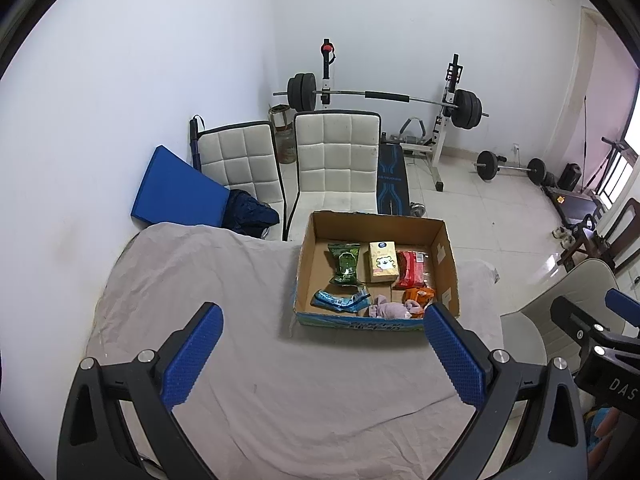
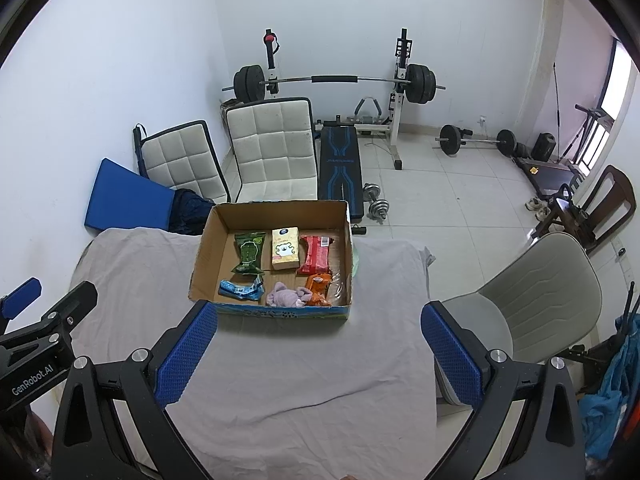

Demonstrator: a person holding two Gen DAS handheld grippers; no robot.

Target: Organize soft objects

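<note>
An open cardboard box (image 1: 446,256) (image 2: 208,240) stands on the grey-covered table. Inside lie a green pack (image 1: 344,263) (image 2: 249,254), a yellow tissue pack (image 1: 382,261) (image 2: 285,248), a red pack (image 1: 411,268) (image 2: 316,254), a blue pack (image 1: 340,300) (image 2: 240,289), a purple plush toy (image 1: 390,308) (image 2: 286,295) and an orange pack (image 1: 419,294) (image 2: 319,283). My left gripper (image 1: 324,324) is open and empty, held above the table in front of the box. My right gripper (image 2: 320,322) is likewise open and empty, just before the box's front wall.
The grey cloth (image 1: 240,360) (image 2: 300,380) covers the table. A beige chair (image 2: 536,292) stands at the table's right. Behind are two white padded chairs (image 2: 274,148), a blue mat (image 1: 176,188), a weight bench (image 2: 340,164) and a barbell rack (image 2: 332,80).
</note>
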